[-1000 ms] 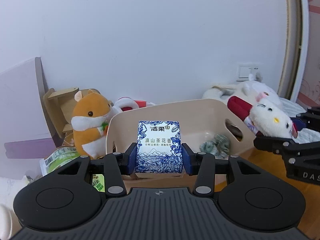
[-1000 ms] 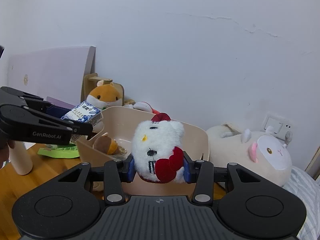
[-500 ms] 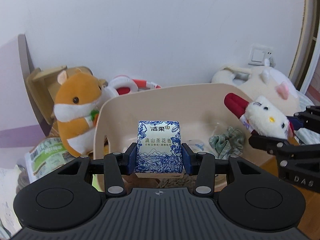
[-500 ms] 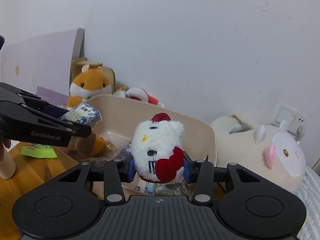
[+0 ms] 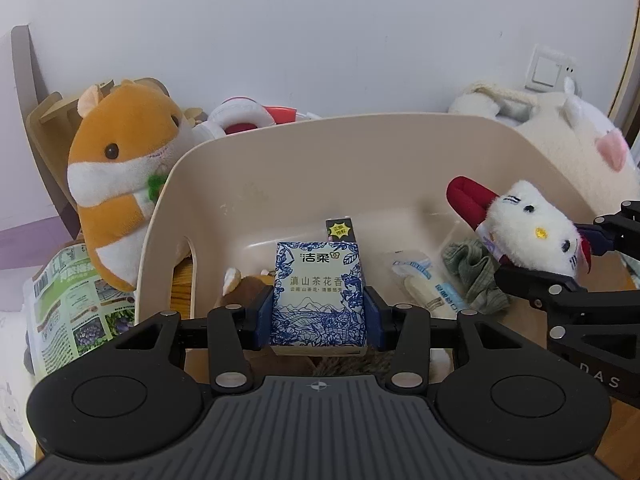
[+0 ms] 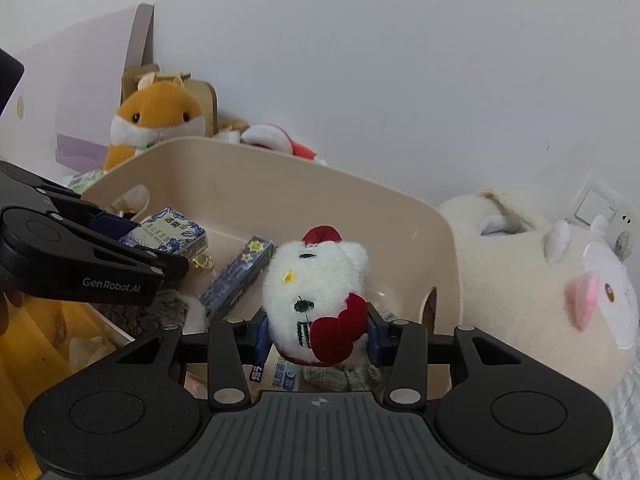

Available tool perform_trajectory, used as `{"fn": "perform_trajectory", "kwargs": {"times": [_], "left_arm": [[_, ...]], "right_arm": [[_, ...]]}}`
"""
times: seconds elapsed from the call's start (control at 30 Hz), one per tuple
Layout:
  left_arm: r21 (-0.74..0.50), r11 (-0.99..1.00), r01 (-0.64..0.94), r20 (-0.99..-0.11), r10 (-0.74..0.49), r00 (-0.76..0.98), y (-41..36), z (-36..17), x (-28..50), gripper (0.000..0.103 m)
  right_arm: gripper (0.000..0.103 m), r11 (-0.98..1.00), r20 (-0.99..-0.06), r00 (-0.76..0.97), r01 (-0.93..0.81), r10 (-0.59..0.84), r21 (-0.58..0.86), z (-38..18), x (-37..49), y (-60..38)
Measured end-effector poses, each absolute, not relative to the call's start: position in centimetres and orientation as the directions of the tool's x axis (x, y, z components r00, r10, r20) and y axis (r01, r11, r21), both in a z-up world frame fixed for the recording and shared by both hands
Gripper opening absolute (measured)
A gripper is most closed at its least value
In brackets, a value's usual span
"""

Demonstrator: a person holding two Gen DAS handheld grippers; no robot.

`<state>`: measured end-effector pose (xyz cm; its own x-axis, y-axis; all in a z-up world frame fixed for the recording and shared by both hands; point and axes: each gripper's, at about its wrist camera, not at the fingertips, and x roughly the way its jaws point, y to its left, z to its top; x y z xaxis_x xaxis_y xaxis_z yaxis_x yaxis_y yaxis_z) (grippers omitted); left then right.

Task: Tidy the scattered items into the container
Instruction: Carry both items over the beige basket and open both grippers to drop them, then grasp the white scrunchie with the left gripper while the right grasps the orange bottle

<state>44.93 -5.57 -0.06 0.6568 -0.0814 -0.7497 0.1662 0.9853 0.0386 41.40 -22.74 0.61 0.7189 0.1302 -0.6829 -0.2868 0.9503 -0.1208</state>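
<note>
Evidently both loads hang over the beige plastic tub [image 5: 400, 128] for dropping: left gripper [image 5: 319, 312] clamps the blue-patterned tissue pack [image 5: 318, 296], right gripper [image 6: 316, 338] squeezes the white plush cat [image 6: 316, 292] (neither released).

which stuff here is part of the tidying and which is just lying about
Job: tissue pack in left gripper; white kitten plush in right gripper; beige bin.
Lying about: hamster plush, big white plush, wall socket.
</note>
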Motion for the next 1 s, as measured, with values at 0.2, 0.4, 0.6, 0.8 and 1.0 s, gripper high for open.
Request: {"fn": "perform_trajectory", "kwargs": {"times": [0.2,0.4,0.6,0.8,1.0], "left_arm": [[0.036,0.986,0.165,-0.763,-0.080,0.641,-5.3,-0.9,45.4,0.047],[0.028,0.984,0.178,-0.760,-0.095,0.643,-5.0,-0.8,45.2,0.058],[-0.010,0.984,0.177,-0.728,-0.128,0.673,-4.7,0.1,44.0,0.075],[0.052,0.980,0.194,-0.665,-0.111,0.739,-4.9,1.9,41.4,0.084],[0.061,0.977,0.204,-0.611,-0.125,0.781,-4.5,4.2,38.1,0.084]], "right_arm": [[0.041,0.957,-0.707,0.698,-0.266,0.112,-0.111,-0.3,42.4,-22.8],[0.046,0.967,-0.727,0.675,-0.247,0.126,-0.062,-0.7,42.8,-23.2],[0.064,0.975,-0.705,0.700,-0.215,0.119,-0.048,-0.4,41.9,-24.0],[0.074,0.976,-0.668,0.736,-0.207,0.106,-0.073,0.5,39.3,-25.3],[0.076,0.978,-0.605,0.785,-0.202,0.131,-0.051,2.5,35.8,-26.3]]}}
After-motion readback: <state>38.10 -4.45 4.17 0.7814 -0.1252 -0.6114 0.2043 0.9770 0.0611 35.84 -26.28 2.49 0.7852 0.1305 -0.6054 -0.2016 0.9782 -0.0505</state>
